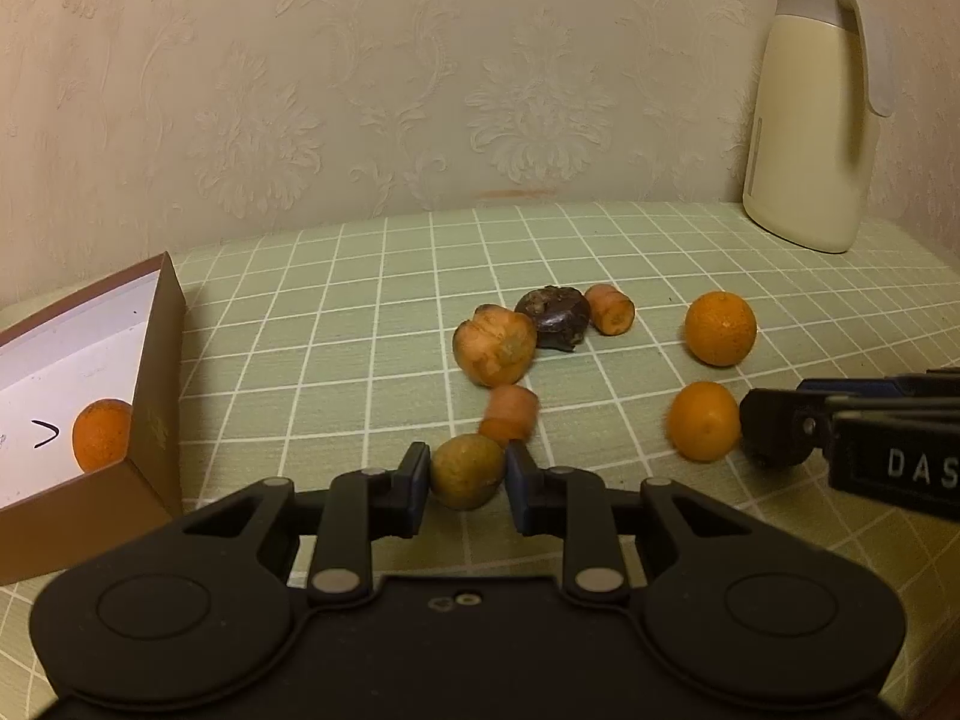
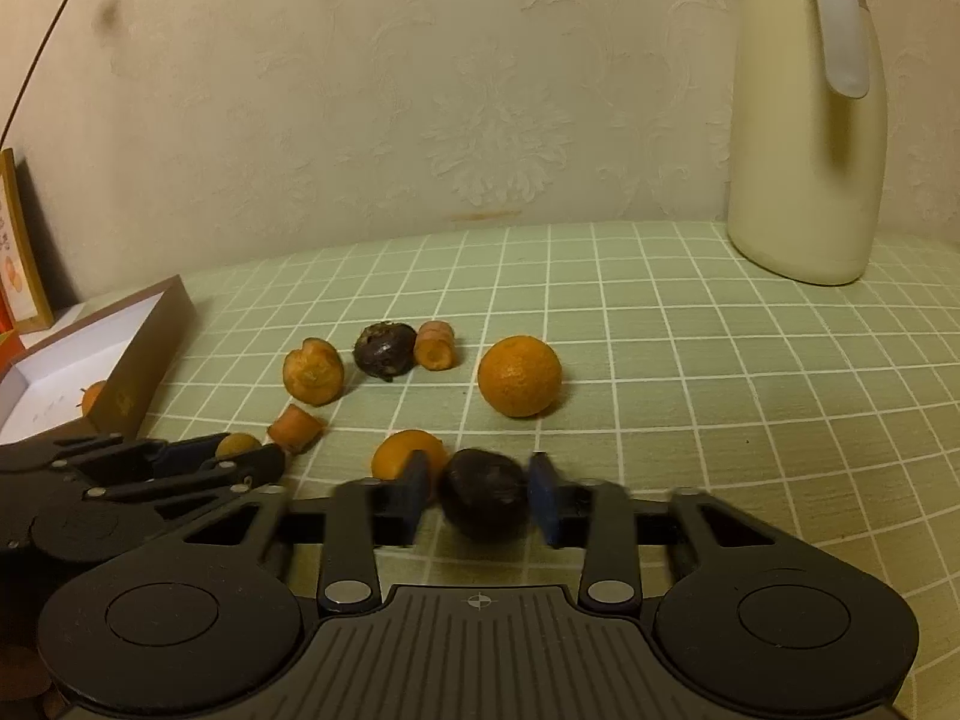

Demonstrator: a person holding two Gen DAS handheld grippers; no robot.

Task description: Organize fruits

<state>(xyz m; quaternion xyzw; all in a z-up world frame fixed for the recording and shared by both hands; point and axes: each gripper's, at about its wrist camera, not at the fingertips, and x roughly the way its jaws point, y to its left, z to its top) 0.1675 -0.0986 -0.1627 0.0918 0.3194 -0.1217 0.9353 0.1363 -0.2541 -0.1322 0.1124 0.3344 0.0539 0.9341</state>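
My left gripper (image 1: 468,474) is shut on a greenish-orange mandarin (image 1: 468,477) just above the checked cloth. My right gripper (image 2: 480,492) is shut on a dark round fruit (image 2: 486,492); it also shows at the right edge of the left wrist view (image 1: 774,432). An orange mandarin (image 2: 408,453) lies just left of the right gripper's left finger. Another mandarin (image 2: 519,375) lies further back. Carrot pieces (image 1: 495,345) (image 1: 510,414) (image 1: 611,309) and a second dark fruit (image 1: 553,318) lie in the middle. A brown box (image 1: 159,372) at the left holds one mandarin (image 1: 102,435).
A cream thermos jug (image 1: 810,120) stands at the back right by the patterned wall. The green checked cloth (image 1: 660,252) covers the table. A framed card (image 2: 18,252) leans at the far left behind the box.
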